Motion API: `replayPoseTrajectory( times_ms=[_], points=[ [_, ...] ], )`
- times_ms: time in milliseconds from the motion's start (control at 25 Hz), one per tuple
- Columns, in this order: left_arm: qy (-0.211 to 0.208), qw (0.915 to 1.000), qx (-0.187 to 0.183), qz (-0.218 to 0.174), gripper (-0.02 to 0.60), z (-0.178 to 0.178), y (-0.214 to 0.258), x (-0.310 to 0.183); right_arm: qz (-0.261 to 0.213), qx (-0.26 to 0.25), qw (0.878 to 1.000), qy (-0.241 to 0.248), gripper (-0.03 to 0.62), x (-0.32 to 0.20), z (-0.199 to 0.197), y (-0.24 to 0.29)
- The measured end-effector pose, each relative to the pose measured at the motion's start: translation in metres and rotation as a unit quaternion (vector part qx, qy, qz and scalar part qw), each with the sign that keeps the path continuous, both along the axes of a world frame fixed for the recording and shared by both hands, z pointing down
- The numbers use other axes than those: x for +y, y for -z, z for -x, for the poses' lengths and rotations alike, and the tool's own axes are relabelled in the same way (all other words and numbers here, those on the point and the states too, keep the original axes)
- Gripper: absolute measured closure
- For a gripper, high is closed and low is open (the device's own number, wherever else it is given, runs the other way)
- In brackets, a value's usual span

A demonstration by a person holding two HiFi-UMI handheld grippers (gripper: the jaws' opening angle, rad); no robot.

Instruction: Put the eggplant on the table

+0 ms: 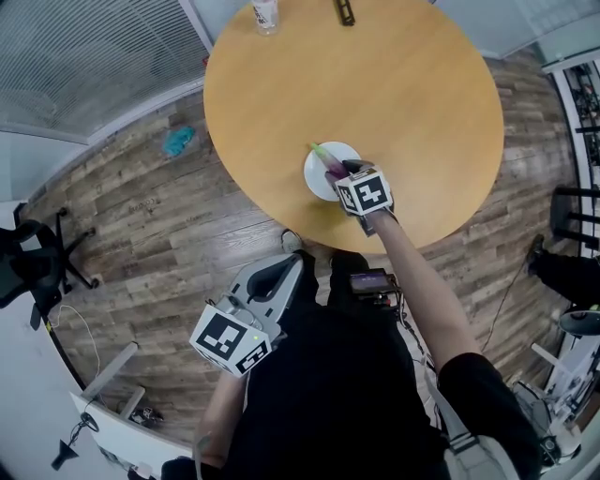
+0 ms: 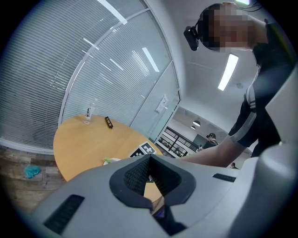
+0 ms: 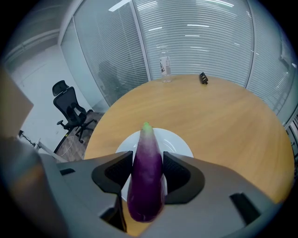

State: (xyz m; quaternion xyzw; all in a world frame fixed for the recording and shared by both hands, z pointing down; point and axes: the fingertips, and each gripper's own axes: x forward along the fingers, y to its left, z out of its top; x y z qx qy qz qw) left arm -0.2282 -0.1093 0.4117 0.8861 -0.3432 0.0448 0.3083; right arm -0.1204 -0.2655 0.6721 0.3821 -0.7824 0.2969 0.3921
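Note:
A purple eggplant (image 3: 146, 176) with a green tip is clamped between the jaws of my right gripper (image 3: 148, 169), pointing forward. In the head view the right gripper (image 1: 339, 169) holds the eggplant (image 1: 327, 159) over a white plate (image 1: 317, 180) near the front edge of the round wooden table (image 1: 403, 84). I cannot tell whether the eggplant touches the plate (image 3: 179, 142). My left gripper (image 1: 281, 277) hangs low beside the person's body, off the table, and its jaws meet at the tips with nothing between them (image 2: 149, 160).
A clear bottle (image 1: 265, 14) and a small black object (image 1: 345, 11) stand at the table's far edge. A black office chair (image 1: 28, 262) is at the left, and a teal scrap (image 1: 178, 141) lies on the wooden floor. Glass walls with blinds are behind.

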Motion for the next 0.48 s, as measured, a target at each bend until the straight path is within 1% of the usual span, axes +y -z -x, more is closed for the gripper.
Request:
replayPoseTrajectory(
  times_ms=[240, 480],
  points=[
    [0.002, 1.0, 0.0, -0.001, 0.571, 0.002, 0.0003, 0.0035, 0.004, -0.001, 1.0, 0.001, 0.385, -0.0021, -0.0001, -0.0007],
    [0.004, 1.0, -0.001, -0.002, 0.571, 0.0021, 0.0013, 0.005, -0.002, 0.01, 1.0, 0.015, 0.385, -0.003, 0.0022, -0.0005]
  ],
)
